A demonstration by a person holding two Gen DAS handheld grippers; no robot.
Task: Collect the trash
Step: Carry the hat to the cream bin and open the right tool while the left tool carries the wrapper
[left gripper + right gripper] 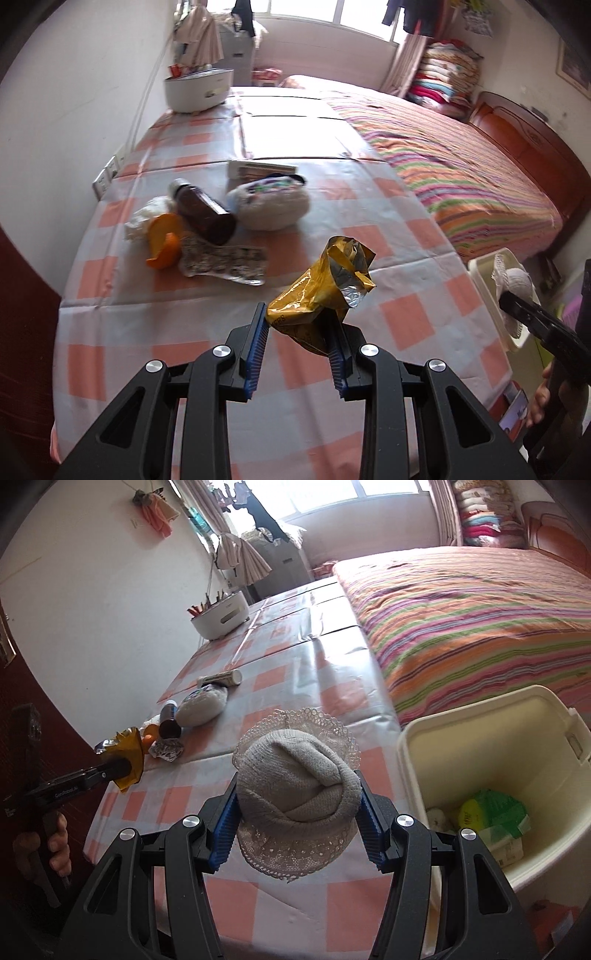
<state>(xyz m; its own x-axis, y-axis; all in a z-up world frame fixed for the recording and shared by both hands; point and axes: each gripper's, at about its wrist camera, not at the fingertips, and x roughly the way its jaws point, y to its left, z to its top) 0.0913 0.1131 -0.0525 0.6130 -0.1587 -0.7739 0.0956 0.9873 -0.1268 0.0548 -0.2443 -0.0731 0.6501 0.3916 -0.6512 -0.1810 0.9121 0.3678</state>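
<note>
My left gripper [297, 325] is shut on a crumpled gold snack wrapper [321, 288], held above the checked tablecloth [399, 317]. In the right wrist view that wrapper [123, 753] shows at the far left, in the left gripper [127, 766]. My right gripper [297, 805] is shut on a rolled grey sock with a lace trim [295, 775], just left of the cream bin [480, 716]. The left wrist view catches the right gripper [506, 299] and the sock [517, 280] over the bin [484, 266]. Green and yellow packaging [491, 812] lies inside the bin.
Farther along the table lie a brown bottle [205, 214], orange peel [164, 243], a foil blister pack [225, 264], white tissue [142, 218], another rolled sock [269, 206] and a flat box [258, 170]. A white tub [197, 88] stands at the back. A striped bed [461, 173] borders the right.
</note>
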